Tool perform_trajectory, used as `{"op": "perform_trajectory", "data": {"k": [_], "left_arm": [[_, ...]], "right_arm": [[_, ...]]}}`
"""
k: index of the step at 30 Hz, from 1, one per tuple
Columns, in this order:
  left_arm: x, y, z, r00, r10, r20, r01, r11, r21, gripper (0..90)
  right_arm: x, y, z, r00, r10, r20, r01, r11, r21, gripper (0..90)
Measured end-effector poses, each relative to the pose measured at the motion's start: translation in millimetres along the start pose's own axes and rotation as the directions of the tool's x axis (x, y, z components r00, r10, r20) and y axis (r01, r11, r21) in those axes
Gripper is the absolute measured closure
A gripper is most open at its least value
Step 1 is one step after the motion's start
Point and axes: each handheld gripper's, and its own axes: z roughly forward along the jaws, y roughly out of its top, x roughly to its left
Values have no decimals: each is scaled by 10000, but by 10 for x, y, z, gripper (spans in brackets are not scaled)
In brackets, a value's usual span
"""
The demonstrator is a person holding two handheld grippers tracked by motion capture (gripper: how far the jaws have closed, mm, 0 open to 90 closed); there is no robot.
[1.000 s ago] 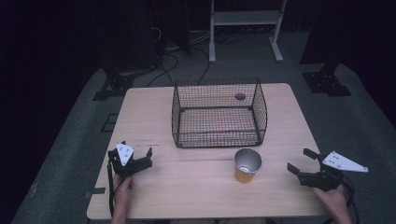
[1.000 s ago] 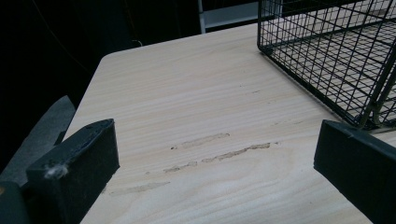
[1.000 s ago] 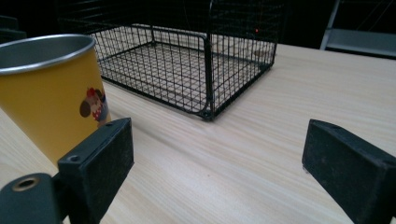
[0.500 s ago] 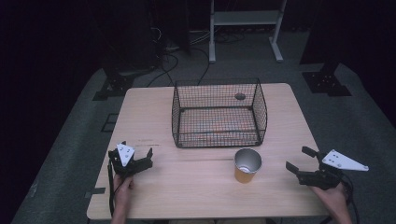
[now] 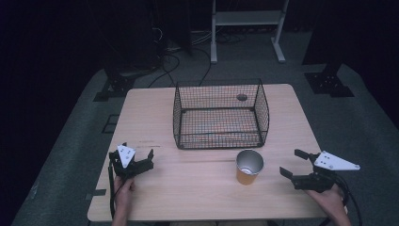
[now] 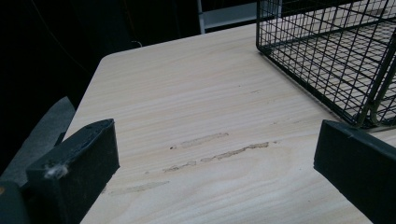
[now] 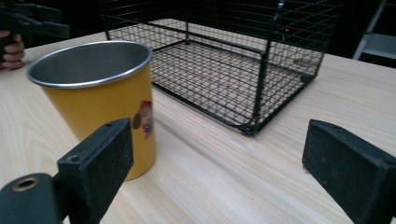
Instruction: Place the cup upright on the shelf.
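Surface: light wooden table with rounded corners, standing on grey floor.
Marks: pale scuffs in the grain near the left front.
Middle: black wire basket, resting on the tabletop.
Front: yellow metal cup, upright, just before the basket, apart from it.

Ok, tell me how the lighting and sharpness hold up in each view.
High view: table evenly lit, surroundings nearly black, slightly soft. Left gripper view: wood grain crisp, near jaws blurred. Right gripper view: yellow cup and wire basket sharp, background dark.
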Motion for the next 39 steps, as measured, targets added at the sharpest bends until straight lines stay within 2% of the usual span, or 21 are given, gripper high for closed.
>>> {"op": "perform_trajectory", "data": {"k": [15,24,39], "left_arm": [[-1,-1,-1,10000,15,5,-15,10000,3,0],[-1,-1,-1,10000,10,1,-10,10000,0,0],[-1,-1,-2,10000,6,9,-6,10000,-6,0]], "right_arm": [[145,75,17,9964,-536,-664,549,9983,184,84],[210,83,32,9935,-627,-951,649,9977,195,84],[391,117,141,9843,-1020,-1438,1088,9932,403,84]]}}
